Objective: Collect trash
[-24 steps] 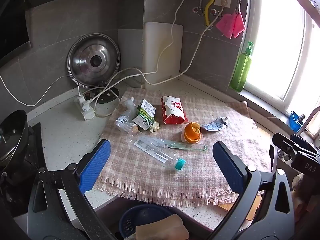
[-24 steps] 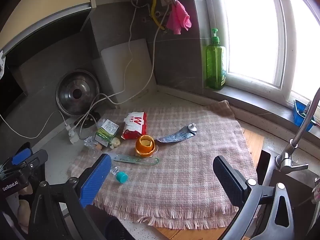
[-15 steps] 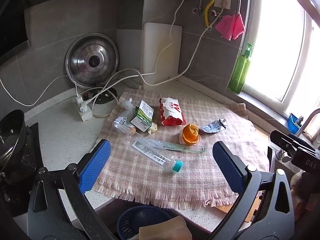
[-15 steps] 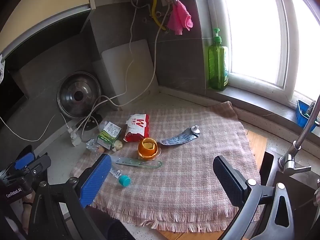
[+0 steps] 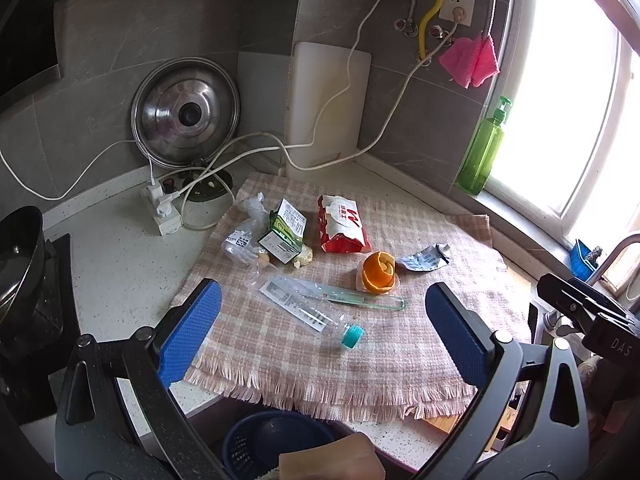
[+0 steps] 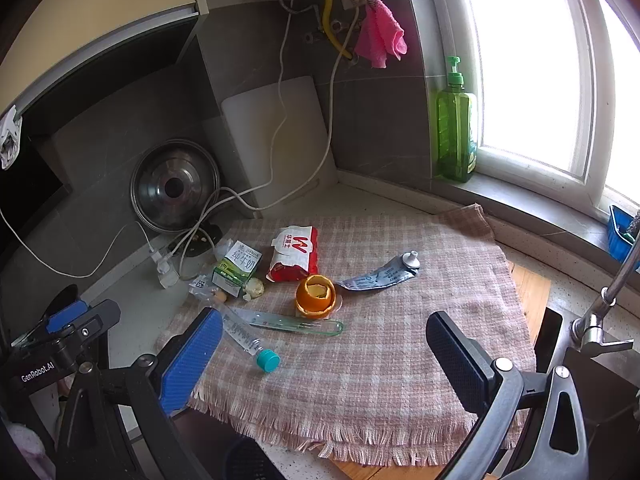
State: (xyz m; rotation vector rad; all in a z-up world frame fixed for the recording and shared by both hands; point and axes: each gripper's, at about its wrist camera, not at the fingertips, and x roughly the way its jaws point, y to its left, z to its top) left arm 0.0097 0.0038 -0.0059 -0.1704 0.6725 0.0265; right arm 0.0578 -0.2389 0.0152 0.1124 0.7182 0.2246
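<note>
Grippers (image 5: pixel 323 336) wide above littered cloth (image 5: pixel 400 356)

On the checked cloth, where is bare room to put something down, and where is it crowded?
Free: the checked cloth to the right of the toothpaste tube and along its fringed near edge. Crowded: the far left corner, where milk carton, red packet, orange peel and plastic bottle cluster.

Carton (image 5: pixel 285 232) left of packet (image 5: pixel 342 226), on cloth (image 5: pixel 400 344).
</note>
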